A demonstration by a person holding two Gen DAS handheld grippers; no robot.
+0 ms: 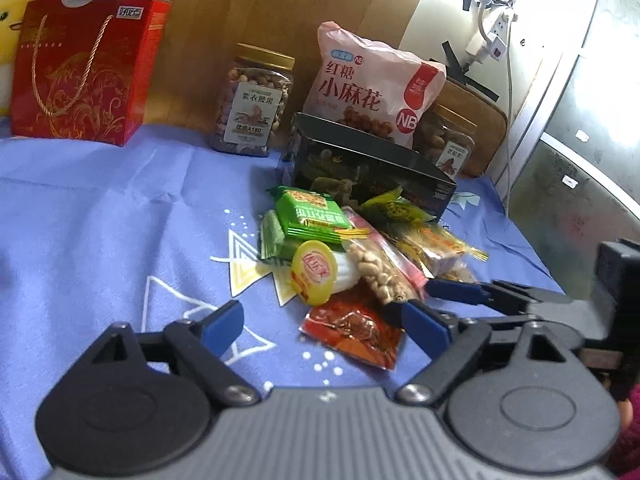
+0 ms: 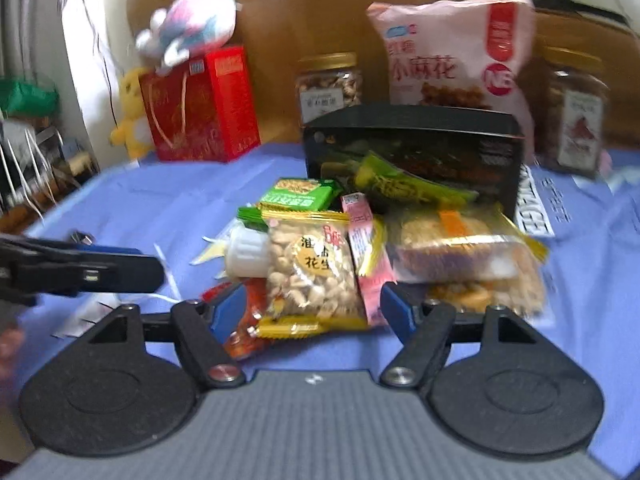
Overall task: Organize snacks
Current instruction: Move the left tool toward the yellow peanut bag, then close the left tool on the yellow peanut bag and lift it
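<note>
Here we find a heap of small snack packets on the blue cloth of the bench (image 1: 100, 220), just in front of an open black box (image 1: 372, 168). Our right gripper (image 2: 312, 310) is spread, one finger on each side of the peanut packet (image 2: 312, 268), which lies at the near edge of the heap with its long axis running away from us, between the fingers. Nothing is pinched yet. Our left gripper (image 1: 320, 322) is also spread and empty, low over the cloth, with the red packet (image 1: 354, 332) just ahead. We judge the right gripper nearer to a grasp: closing across the peanut packet's short width looks like the next move.
</note>
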